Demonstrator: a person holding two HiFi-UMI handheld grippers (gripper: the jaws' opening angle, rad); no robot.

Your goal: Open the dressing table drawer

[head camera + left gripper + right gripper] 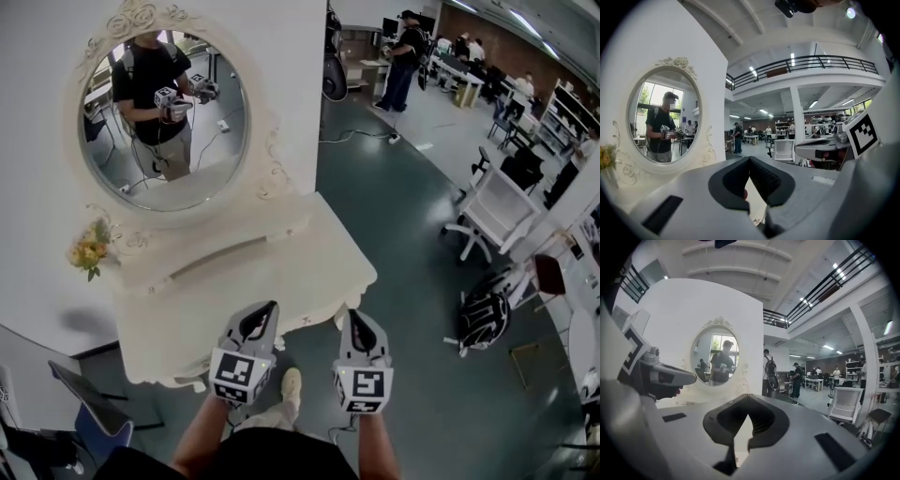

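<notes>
Head view shows the left gripper (265, 316) and right gripper (357, 321) side by side at the table's (281, 281) near edge, pointing across its top toward the mirror (164, 122), each with jaws clenched tip to tip on nothing. The drawer is not plainly in view; I judge its front lies under that near edge, just ahead of and below the tips, its long axis running along the edge, crosswise to both grippers. A small dark mark (306, 322) on the edge between them may be its pull, and neither hand is clearly nearer it.
</notes>
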